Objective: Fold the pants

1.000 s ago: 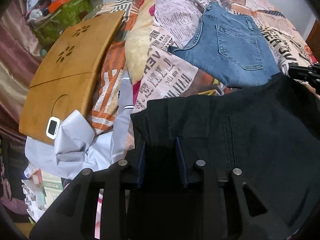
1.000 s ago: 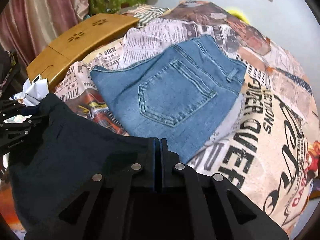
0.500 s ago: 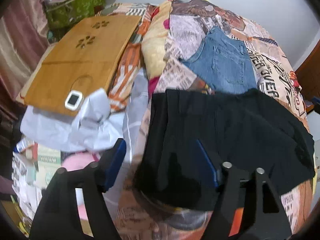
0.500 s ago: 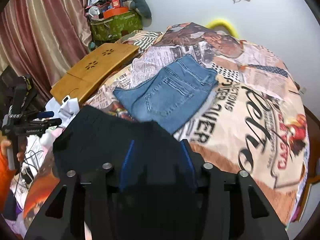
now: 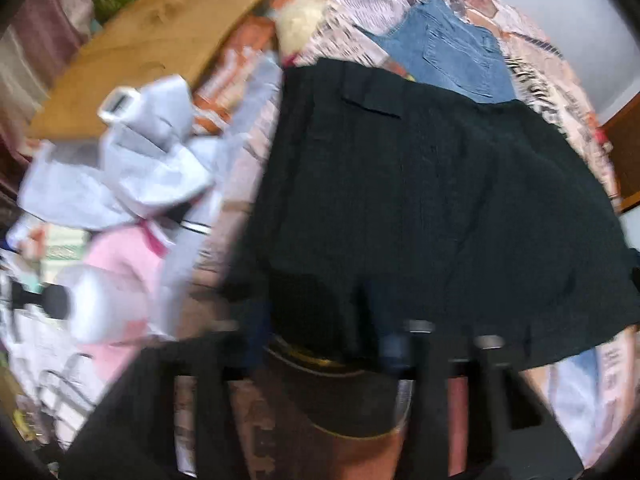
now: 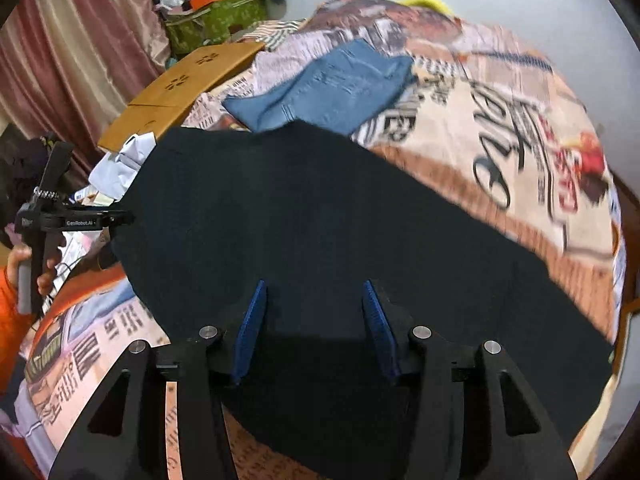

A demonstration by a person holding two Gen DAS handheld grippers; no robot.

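The black pants [image 5: 420, 200] lie spread flat on the printed bedspread, also filling the middle of the right wrist view [image 6: 320, 220]. My left gripper [image 5: 320, 344] is blurred and open over the pants' near edge, holding nothing. My right gripper [image 6: 316, 320] is open, its blue pads [image 6: 252, 324] standing apart just above the pants' near edge. The left gripper also shows from the side at the pants' left edge in the right wrist view [image 6: 116, 218].
Folded blue jeans [image 6: 332, 84] lie on the bedspread [image 6: 520, 140] beyond the black pants. A wooden lap table [image 6: 188, 88] sits at the left. White and pink clothes [image 5: 132, 184] are heaped left of the pants. A green bag [image 6: 216, 20] stands against the wall.
Both grippers let go of the black pants and opened. They pulled back toward the near edge. The pants now lie flat on the bed.
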